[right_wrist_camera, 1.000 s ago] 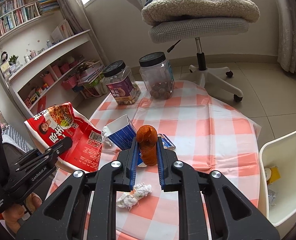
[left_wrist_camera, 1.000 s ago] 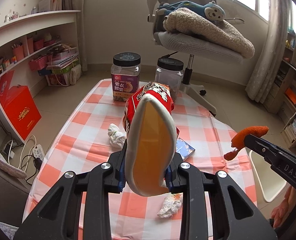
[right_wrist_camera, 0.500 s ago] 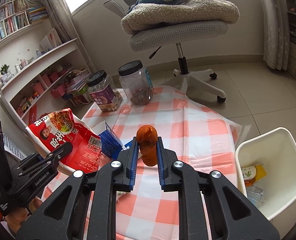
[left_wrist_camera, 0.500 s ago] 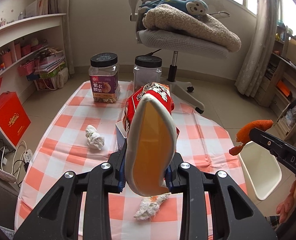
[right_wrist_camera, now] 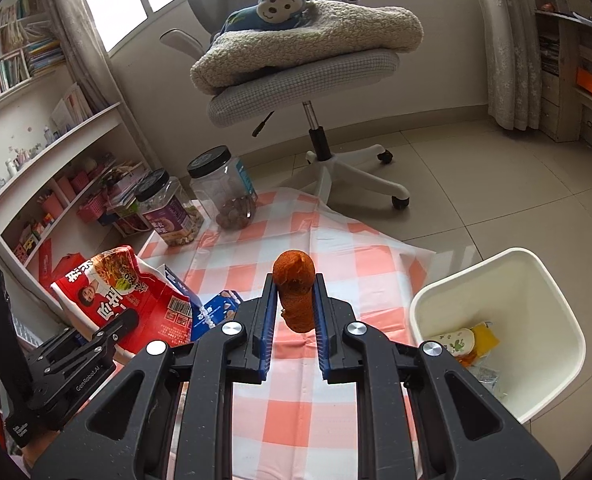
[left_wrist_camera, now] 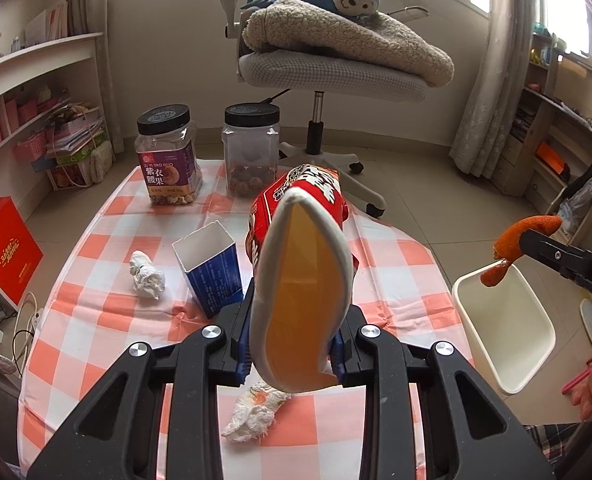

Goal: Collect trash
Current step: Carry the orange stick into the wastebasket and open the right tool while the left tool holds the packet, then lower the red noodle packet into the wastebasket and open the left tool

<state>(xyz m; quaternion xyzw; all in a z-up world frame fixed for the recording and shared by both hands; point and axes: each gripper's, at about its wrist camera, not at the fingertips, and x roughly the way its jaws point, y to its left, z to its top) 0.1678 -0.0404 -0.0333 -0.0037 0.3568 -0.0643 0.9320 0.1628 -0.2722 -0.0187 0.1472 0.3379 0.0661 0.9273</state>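
My left gripper (left_wrist_camera: 292,320) is shut on a red snack bag (left_wrist_camera: 302,280) whose open mouth faces the camera; it hangs over the checked table (left_wrist_camera: 108,320). My right gripper (right_wrist_camera: 295,284) is shut on a piece of orange peel (right_wrist_camera: 296,300), held above the table's right side near a white bin (right_wrist_camera: 544,292). The bin holds a few scraps. In the left wrist view the orange peel (left_wrist_camera: 512,248) hangs over the white bin's (left_wrist_camera: 532,364) far left corner. Two crumpled tissues (left_wrist_camera: 146,276) (left_wrist_camera: 256,412) and an open blue carton (left_wrist_camera: 212,268) lie on the table.
Two black-lidded jars (left_wrist_camera: 168,156) (left_wrist_camera: 251,148) stand at the table's far edge. A grey office chair (right_wrist_camera: 316,80) with a blanket and plush toy stands behind. Shelves line the left wall (left_wrist_camera: 24,92). A small blue wrapper (right_wrist_camera: 216,312) lies by the carton.
Both grippers have swung to the right across the table, still holding the bag and the peel. The white bin has come further into both views.
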